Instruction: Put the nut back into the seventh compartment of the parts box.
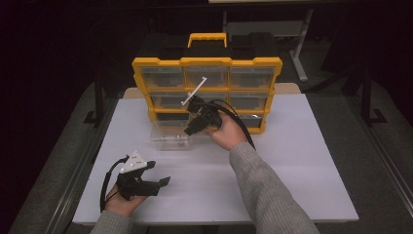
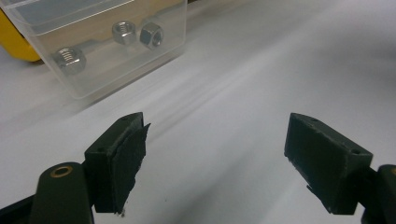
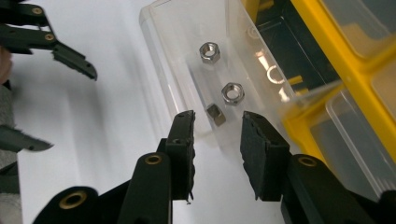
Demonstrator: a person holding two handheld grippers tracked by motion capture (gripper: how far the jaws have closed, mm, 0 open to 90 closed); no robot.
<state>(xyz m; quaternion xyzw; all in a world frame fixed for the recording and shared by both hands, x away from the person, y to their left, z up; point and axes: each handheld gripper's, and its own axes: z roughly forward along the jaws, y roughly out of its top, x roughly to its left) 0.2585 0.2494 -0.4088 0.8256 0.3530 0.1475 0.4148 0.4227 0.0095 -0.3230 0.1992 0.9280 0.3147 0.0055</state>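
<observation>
Dim surroundings, brightly lit white table (image 1: 292, 161); mild softness throughout.
High view dark at top and sides. Clear drawer (image 3: 187, 51) shows glare streaks at upper centre of right gripper view; near jaws blur along both gripper views' bottom edges.

A big yellow box (image 1: 207, 61) with see-through drawers (image 1: 162, 77) stands at the back of the white desk (image 1: 302, 161). It has a yellow handle (image 1: 207, 37) on top. One slot (image 3: 299, 70) is dark and open. Behind the desk is a dark floor.

No readable text, labels or nos. on anything.
</observation>
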